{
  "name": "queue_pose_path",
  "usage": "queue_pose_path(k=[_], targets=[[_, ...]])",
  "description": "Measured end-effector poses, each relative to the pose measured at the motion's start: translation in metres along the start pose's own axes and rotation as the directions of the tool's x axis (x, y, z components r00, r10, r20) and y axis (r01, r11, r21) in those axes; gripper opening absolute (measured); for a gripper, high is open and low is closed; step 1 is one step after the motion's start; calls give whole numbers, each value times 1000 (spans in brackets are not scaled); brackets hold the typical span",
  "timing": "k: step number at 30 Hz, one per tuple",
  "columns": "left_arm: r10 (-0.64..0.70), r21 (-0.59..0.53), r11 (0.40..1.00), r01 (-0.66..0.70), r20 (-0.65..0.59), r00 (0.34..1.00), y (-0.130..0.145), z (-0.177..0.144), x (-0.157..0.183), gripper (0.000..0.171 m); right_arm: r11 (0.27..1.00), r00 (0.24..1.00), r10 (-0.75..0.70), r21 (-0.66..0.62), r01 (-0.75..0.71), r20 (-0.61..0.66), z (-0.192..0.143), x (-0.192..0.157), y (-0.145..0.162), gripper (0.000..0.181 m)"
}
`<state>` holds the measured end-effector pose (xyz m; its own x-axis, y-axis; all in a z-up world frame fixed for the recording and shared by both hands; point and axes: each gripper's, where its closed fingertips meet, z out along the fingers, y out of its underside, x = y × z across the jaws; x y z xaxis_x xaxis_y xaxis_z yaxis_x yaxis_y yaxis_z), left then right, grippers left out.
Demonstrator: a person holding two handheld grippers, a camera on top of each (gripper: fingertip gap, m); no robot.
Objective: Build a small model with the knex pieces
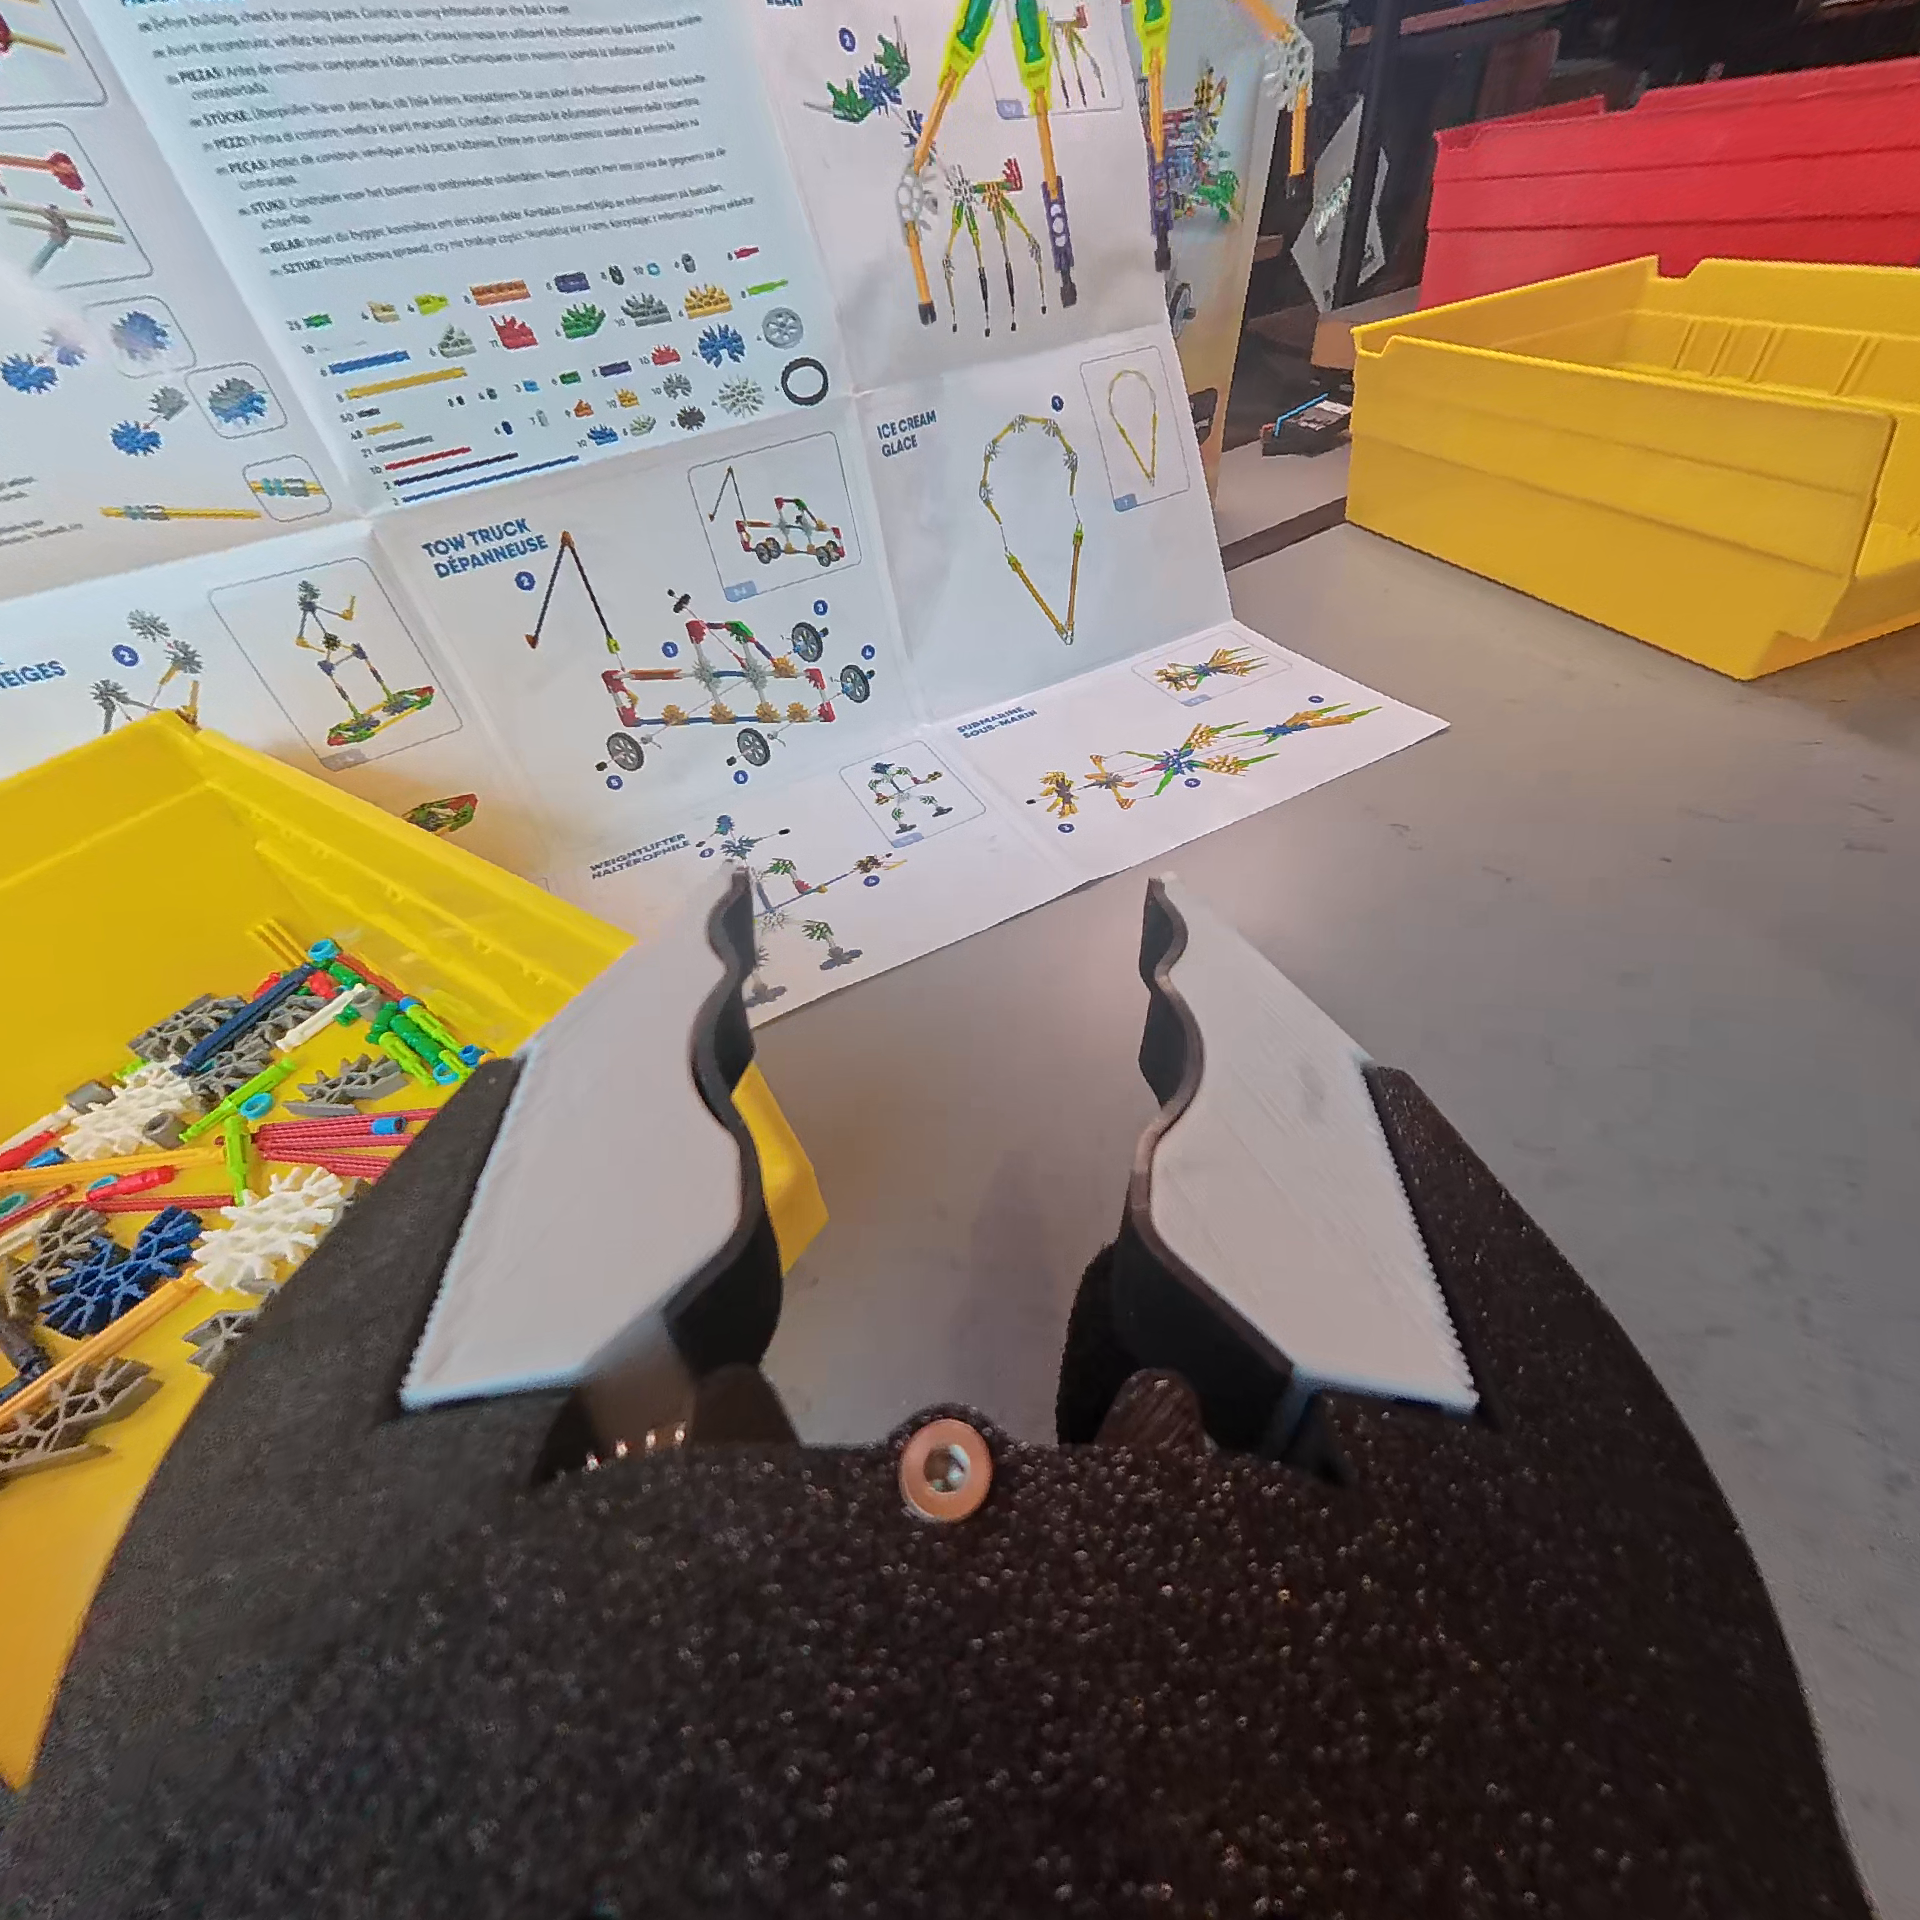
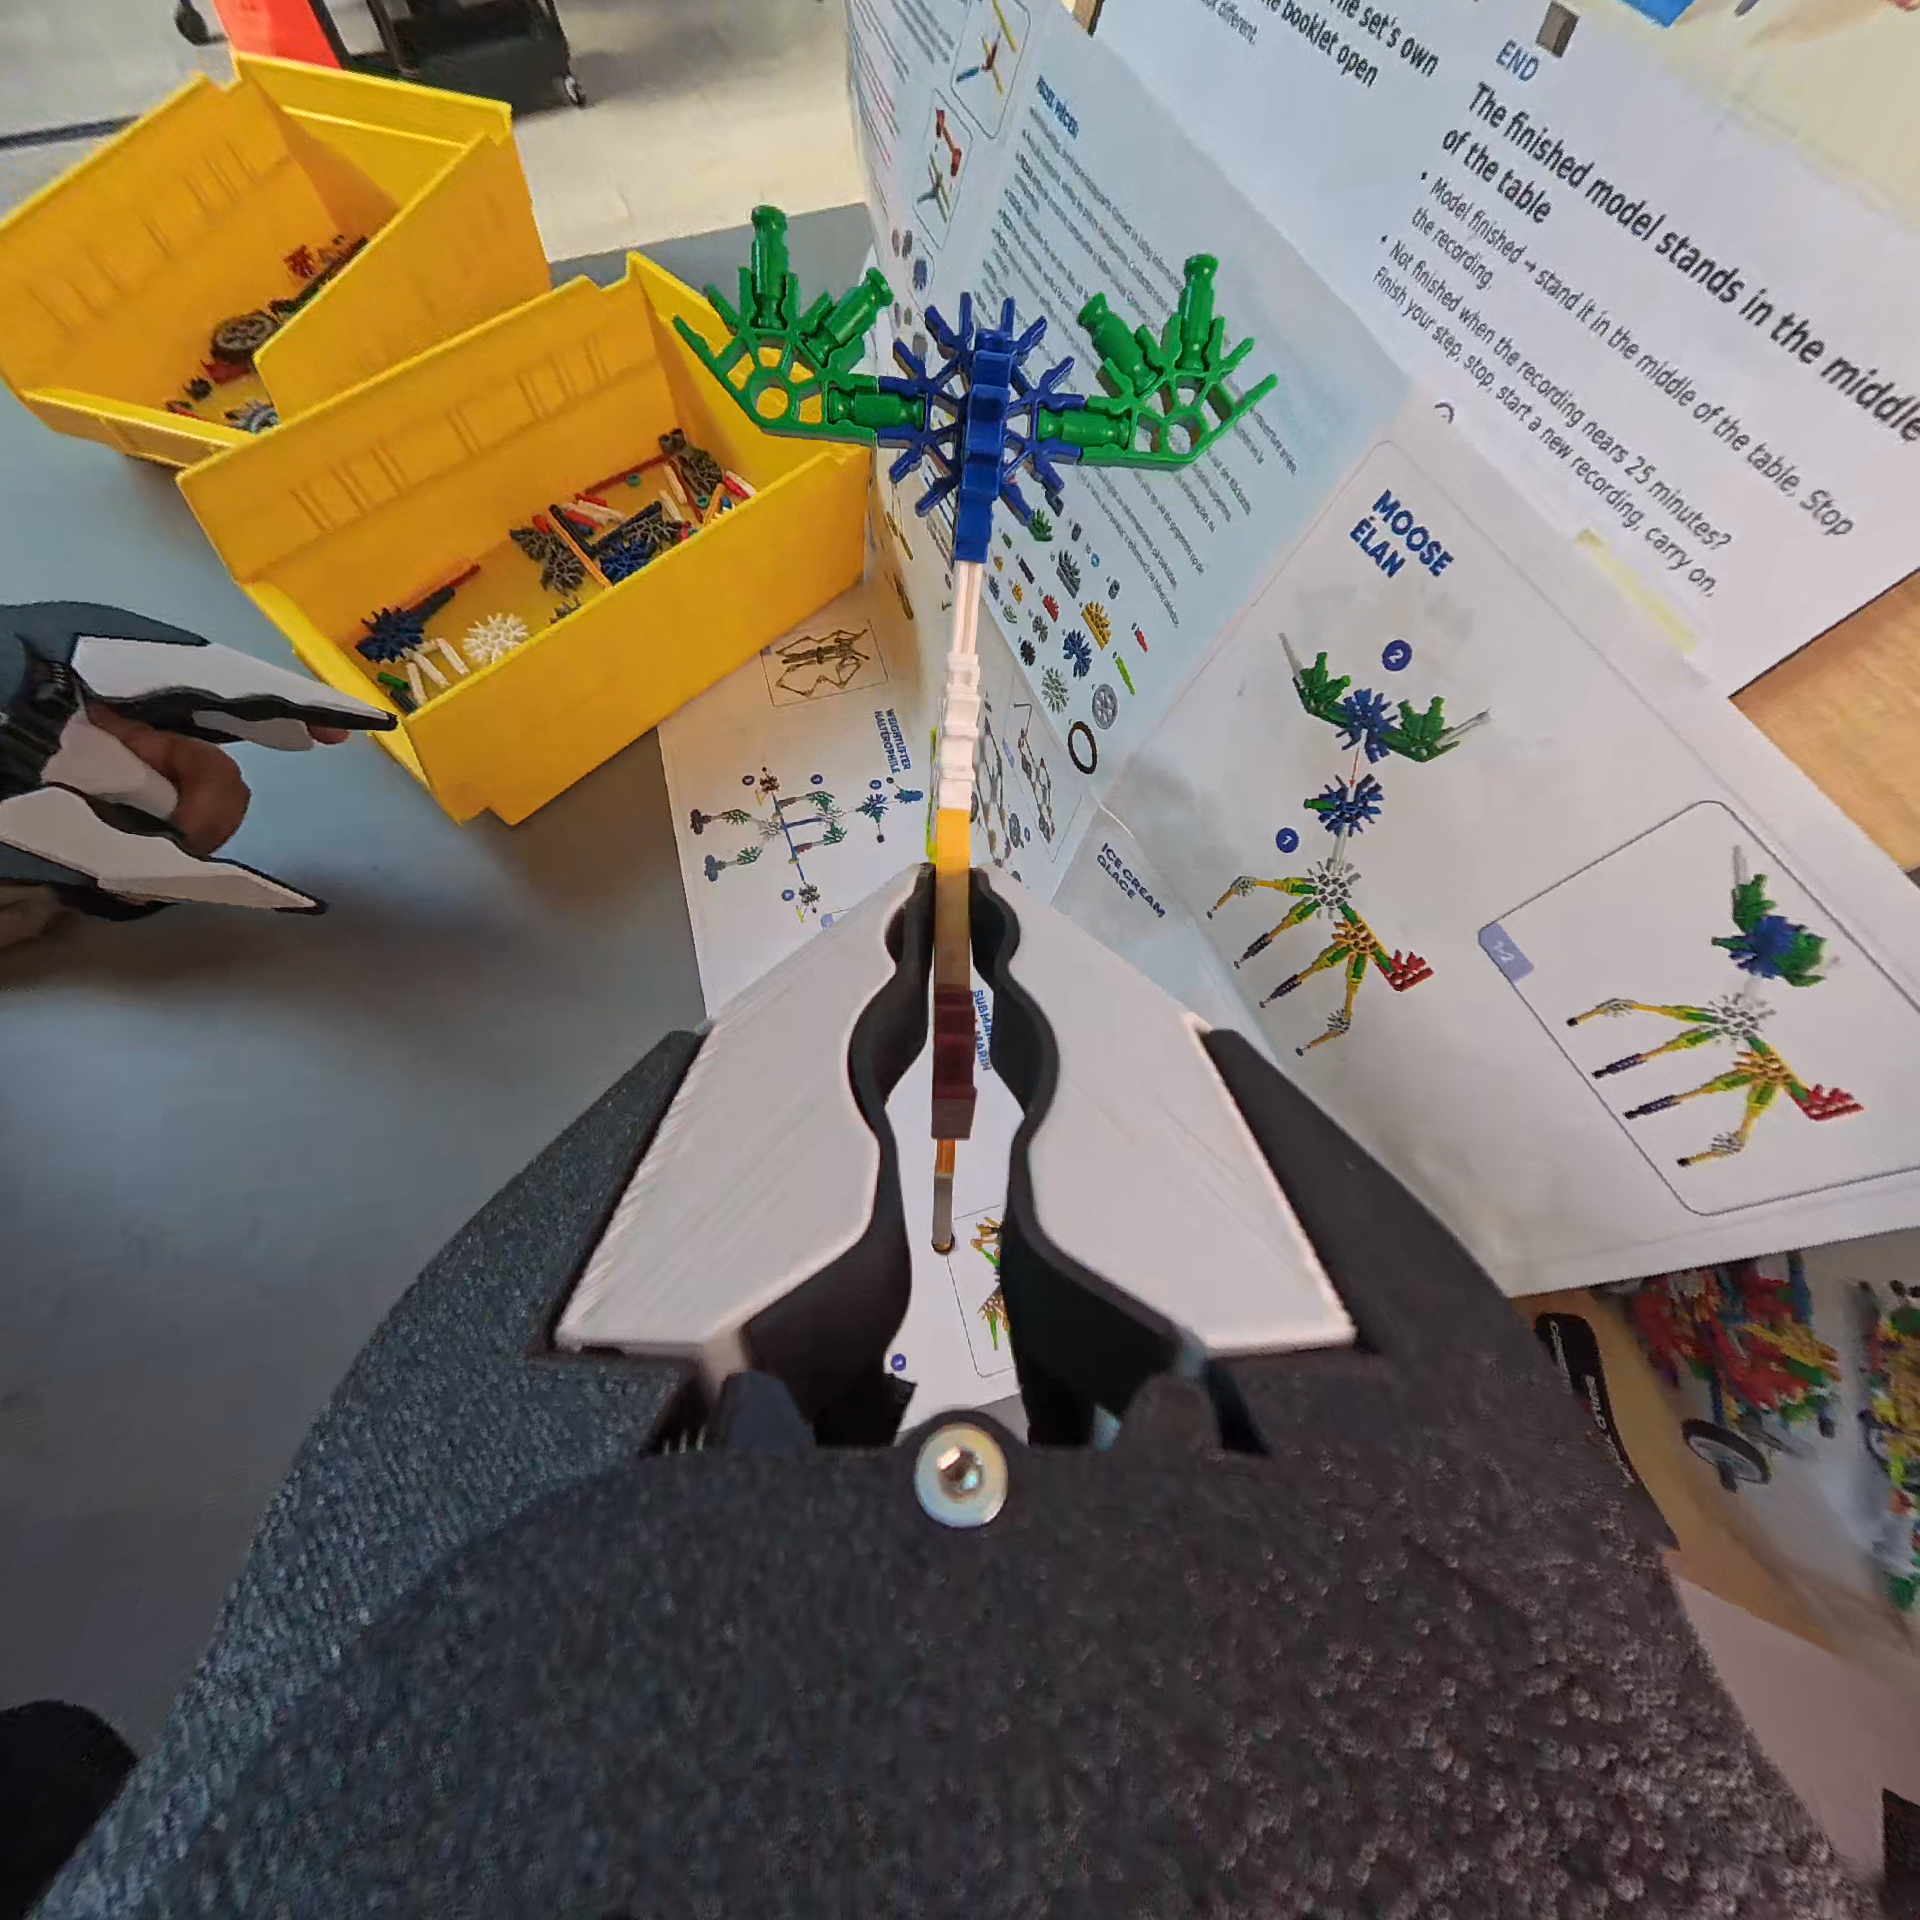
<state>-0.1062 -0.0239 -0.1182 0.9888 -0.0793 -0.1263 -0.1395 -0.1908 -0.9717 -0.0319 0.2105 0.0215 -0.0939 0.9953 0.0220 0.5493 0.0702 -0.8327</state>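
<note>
On the grey bench [image 1: 1455,987], the left claw [image 1: 948,894] gaped empty beside a yellow bin [image 1: 343,821]; the right claw [image 2: 951,883] clamped a rod model [image 2: 977,416] before the propped instruction sheet [image 2: 1455,831].

Print covers the folded white instruction sheet [image 1: 623,416] propped on the table [image 1: 1558,935]: blocks of small black text near its top, blue headings beside each pictured model, and small numbered blue circles. In the right wrist view, a second white sheet [image 2: 1662,260] behind it carries larger black lines and a blue heading.
</note>
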Motion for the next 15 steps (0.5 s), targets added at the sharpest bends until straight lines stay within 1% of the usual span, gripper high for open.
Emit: queue_pose_path(k=[4,6,9,12,14,15], targets=[[5,15,1000,-5,16,1000,-4,-2,-3,74,990,998,40,134,-47,54,8,-8,-10,4],[7,23,1000,-7,25,1000,-7,-4,-6,74,985,995,56,156,-67,78,15,-11,-8,4],[2,28,1000,-3,35,999,-8,-5,-9,74,998,997,30,56,-34,72,26,-11,4,4],[-4,32,999,3,41,999,-9,-6,-12,74,999,998,-7,-51,10,60,31,-10,4,4],[-21,32,999,19,38,999,-9,-6,-14,74,997,997,-29,-74,34,67,33,-13,-2,4],[-26,32,999,25,39,999,-8,-6,-14,74,998,997,-29,-50,33,76,33,-15,-9,4]])
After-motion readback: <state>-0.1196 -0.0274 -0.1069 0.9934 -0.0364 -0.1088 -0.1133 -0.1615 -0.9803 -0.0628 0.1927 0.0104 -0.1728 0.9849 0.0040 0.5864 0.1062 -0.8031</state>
